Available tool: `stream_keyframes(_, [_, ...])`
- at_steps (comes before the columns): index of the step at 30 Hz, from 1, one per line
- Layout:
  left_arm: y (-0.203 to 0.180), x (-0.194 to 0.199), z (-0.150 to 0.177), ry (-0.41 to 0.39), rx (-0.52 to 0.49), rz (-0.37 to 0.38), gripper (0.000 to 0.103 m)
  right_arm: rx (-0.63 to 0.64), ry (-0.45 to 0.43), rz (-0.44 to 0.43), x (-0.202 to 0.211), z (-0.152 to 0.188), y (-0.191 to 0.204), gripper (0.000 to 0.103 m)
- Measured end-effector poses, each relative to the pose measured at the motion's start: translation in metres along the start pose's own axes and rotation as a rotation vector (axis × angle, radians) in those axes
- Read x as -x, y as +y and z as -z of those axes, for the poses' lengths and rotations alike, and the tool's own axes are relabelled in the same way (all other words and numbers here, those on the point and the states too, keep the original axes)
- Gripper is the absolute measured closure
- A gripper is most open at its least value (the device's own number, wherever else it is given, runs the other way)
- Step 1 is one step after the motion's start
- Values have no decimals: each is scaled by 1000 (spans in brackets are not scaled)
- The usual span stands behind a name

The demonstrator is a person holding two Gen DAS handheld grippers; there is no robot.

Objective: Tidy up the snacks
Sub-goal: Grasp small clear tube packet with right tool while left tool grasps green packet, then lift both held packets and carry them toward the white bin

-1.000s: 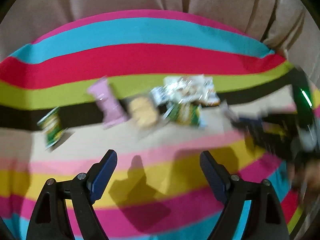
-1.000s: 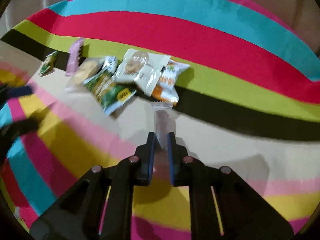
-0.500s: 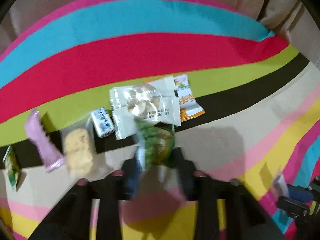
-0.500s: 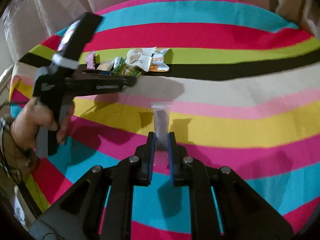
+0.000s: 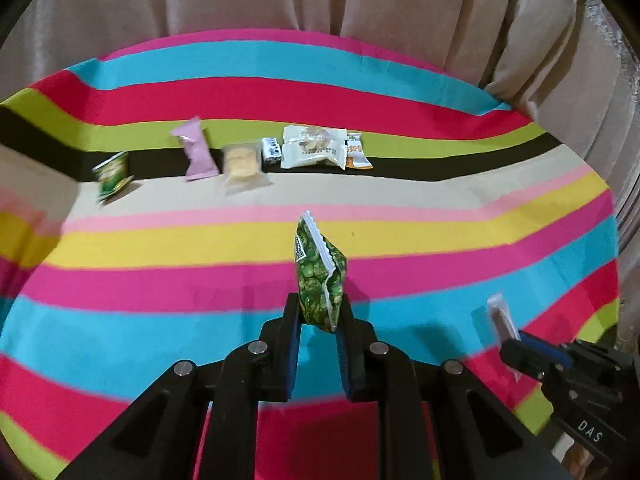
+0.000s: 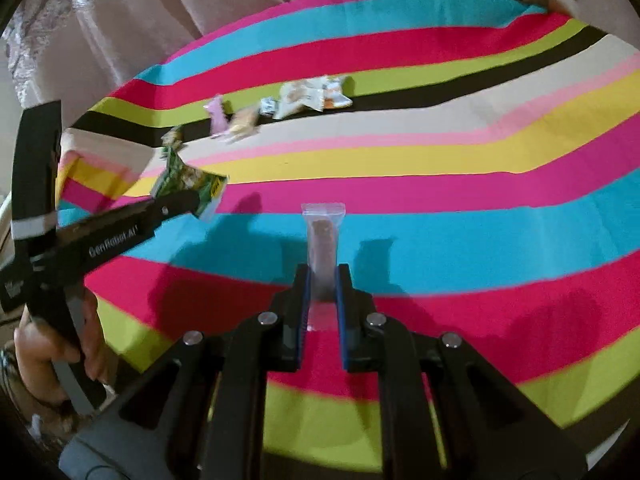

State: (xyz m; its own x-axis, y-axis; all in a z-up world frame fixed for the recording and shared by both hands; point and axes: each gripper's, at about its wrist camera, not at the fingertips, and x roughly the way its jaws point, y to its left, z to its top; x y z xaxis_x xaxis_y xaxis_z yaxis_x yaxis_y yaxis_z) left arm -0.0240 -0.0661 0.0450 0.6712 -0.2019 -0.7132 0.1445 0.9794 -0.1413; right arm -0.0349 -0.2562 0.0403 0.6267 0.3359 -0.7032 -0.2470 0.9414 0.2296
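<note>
My left gripper [image 5: 319, 312] is shut on a green snack packet [image 5: 318, 276], held upright above the striped cloth; the same packet [image 6: 192, 186] shows at the left gripper's tip in the right wrist view. My right gripper [image 6: 323, 284] is shut on a clear packet with a brown bar [image 6: 322, 248], also seen at the lower right [image 5: 502, 318]. A row of snacks lies on the black stripe: a small green packet [image 5: 113, 171], a pink packet [image 5: 195, 150], a clear biscuit packet [image 5: 242, 162], a small dark-and-white packet [image 5: 272, 151], a white packet [image 5: 314, 148] and an orange packet [image 5: 357, 156].
A striped cloth [image 5: 160, 320] covers the surface, with beige curtains [image 5: 320, 0] behind its far edge. A person's hand [image 6: 48, 356] grips the left tool's handle at the lower left of the right wrist view.
My left gripper closed on the green packet from the pile and pulled back with it, lifted off the cloth. My right gripper drew back toward the near edge, still holding the clear packet.
</note>
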Motion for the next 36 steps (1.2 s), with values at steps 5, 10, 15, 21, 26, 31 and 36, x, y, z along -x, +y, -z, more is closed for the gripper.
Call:
stream_keyframes(5, [-4,69,2,-124,-44,-65,86,42,-110,-2,61,9,35,88])
stream_keyframes(10, [-7,138,0,-285,-42,-95,86,125,-271,27,120,8,77,88])
stream_keyframes(15, [-11,191,-2,-418,-49,-105,86,189,-418,51,173,12,113,88])
stream_keyframes(21, [-12,255,2,-563,-53,-115,86,260,-573,79,235,21,150,88])
stream_keyframes(26, [-19,292,5,-632,-68,-105,85,290,-649,87,270,25,168,88])
stream_keyframes(31, [-28,306,8,-652,-93,-91,85,292,-669,90,285,29,172,88])
stream_keyframes(36, [-40,308,14,-649,-119,-81,85,276,-680,101,296,34,166,88])
